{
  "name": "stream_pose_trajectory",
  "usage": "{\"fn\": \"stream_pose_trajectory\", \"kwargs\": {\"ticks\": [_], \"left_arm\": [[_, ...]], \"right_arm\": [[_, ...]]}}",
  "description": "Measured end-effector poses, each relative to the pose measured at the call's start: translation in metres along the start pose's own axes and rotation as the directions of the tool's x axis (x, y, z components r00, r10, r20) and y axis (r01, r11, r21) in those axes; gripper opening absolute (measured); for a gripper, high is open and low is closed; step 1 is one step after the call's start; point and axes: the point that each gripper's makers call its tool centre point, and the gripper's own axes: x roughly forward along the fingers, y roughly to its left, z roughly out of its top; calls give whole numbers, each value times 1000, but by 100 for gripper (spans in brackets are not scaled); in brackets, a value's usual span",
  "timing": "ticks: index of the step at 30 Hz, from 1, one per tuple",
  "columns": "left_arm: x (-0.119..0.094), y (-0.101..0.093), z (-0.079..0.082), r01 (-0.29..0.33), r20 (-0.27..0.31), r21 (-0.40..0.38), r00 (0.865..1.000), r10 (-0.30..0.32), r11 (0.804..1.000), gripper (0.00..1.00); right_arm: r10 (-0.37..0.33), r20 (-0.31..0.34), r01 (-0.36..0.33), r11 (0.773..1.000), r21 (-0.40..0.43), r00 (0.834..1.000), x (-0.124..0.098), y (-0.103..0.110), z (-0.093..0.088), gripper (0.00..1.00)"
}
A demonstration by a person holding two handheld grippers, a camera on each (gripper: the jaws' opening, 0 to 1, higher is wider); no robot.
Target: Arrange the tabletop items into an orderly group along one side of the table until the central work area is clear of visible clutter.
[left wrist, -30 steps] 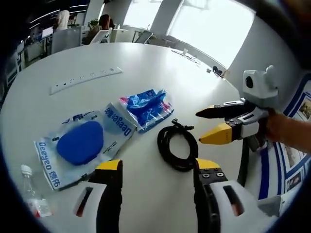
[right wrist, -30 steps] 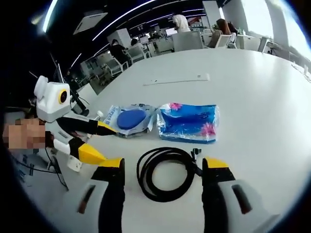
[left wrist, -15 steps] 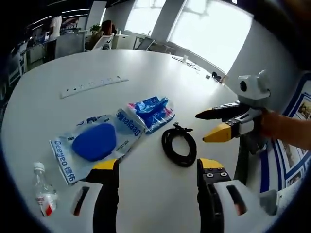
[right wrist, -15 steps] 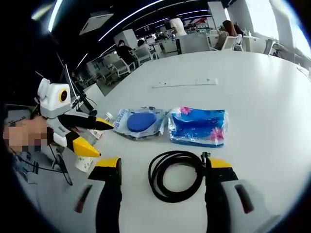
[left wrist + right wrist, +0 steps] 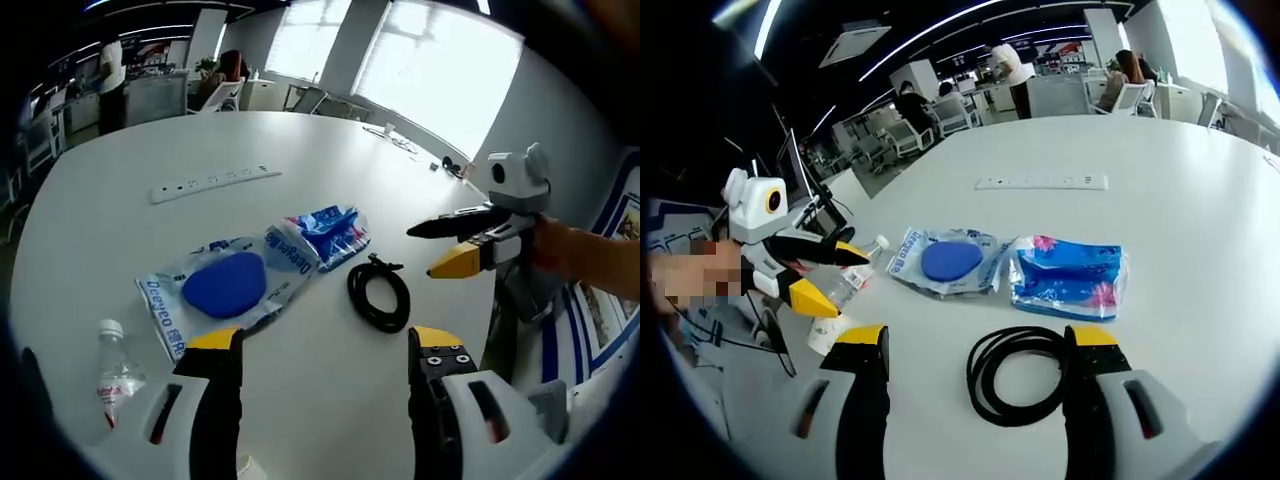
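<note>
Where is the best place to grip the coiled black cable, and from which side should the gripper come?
Probably from above, pinching the bundled loops on one side of the black cable. It lies flat on the table, so only its rim offers an edge; the open middle lets one jaw drop inside.

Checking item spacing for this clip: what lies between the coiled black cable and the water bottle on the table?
In the left gripper view, the clear bag with the blue pad lies between the black cable and the water bottle.
</note>
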Motion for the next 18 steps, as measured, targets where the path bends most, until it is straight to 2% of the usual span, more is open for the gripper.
{"fn": "stream_pose_trajectory", "kwargs": {"ticks": [11, 18], "left_arm": [[-28, 15, -5, -42, 30, -21, 999, 42, 999, 68], [-48, 28, -15, -71, 44, -47, 996, 73, 996, 68]], "right_arm": [[35, -7, -35, 999, -41, 999, 8, 22, 7, 70], [58, -4, -58, 996, -61, 998, 13, 36, 14, 70]]}}
